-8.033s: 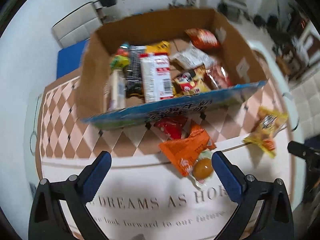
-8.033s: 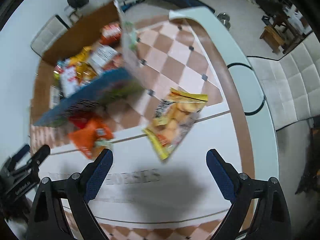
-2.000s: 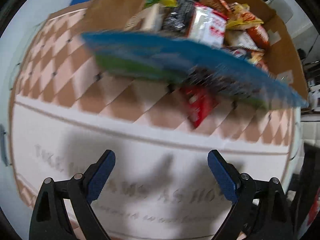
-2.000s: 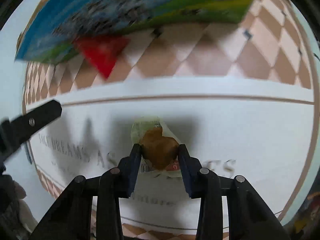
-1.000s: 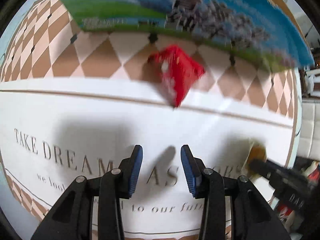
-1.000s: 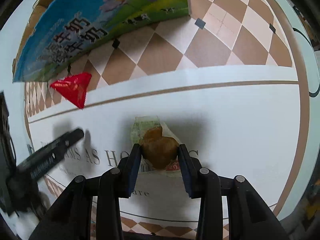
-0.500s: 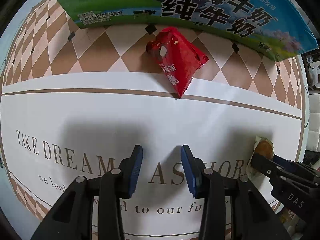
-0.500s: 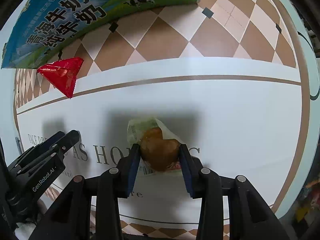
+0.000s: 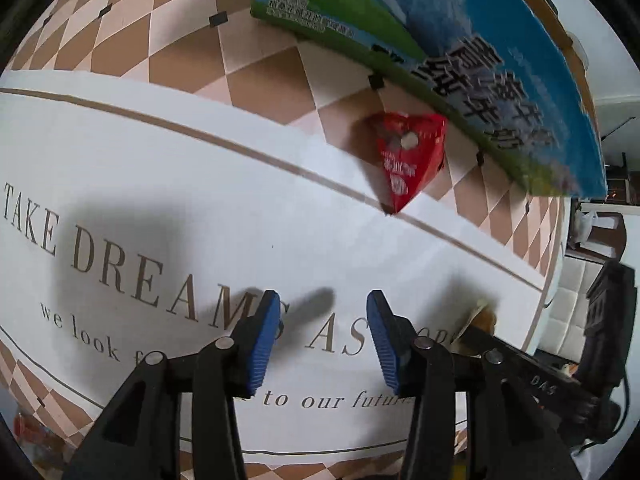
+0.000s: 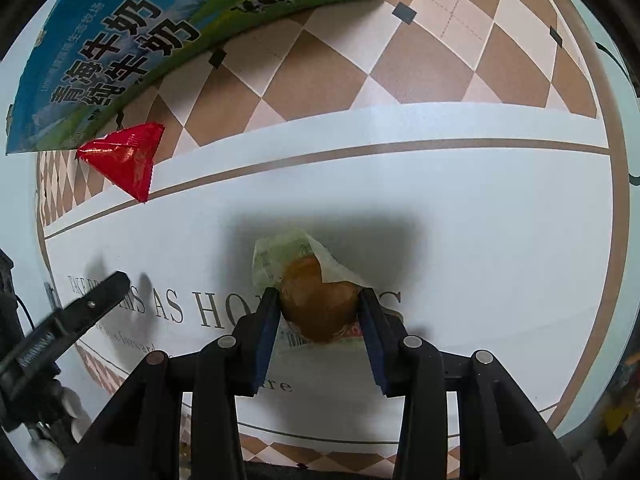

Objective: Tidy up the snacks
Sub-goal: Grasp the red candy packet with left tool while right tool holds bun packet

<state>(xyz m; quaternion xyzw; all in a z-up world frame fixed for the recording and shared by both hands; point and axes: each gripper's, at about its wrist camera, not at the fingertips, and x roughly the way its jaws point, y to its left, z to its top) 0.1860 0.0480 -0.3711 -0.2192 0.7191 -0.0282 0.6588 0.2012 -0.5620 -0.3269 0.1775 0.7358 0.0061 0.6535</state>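
- My right hand-held gripper (image 10: pixel 318 312) pinches the egg pack (image 10: pixel 316 304); lift it straight, squeezing gently
- My left hand-held gripper (image 9: pixel 323 336), just been opening, holds nothing; red pack (image 9: pixel 408 164) lies ahead, beside the box (image 9: pixel 460 60)

A home dining or living room is suggested. A table covering (image 9: pixel 224 216) printed with brown-and-cream diamonds and the motto "TAKE DREAMS AS HOPE, we look forward to our future" fills both views. A printed milk carton box (image 10: pixel 168 36) is seen along the top, and a cream tufted seat (image 9: pixel 572 312) at the left-wrist view's right edge.
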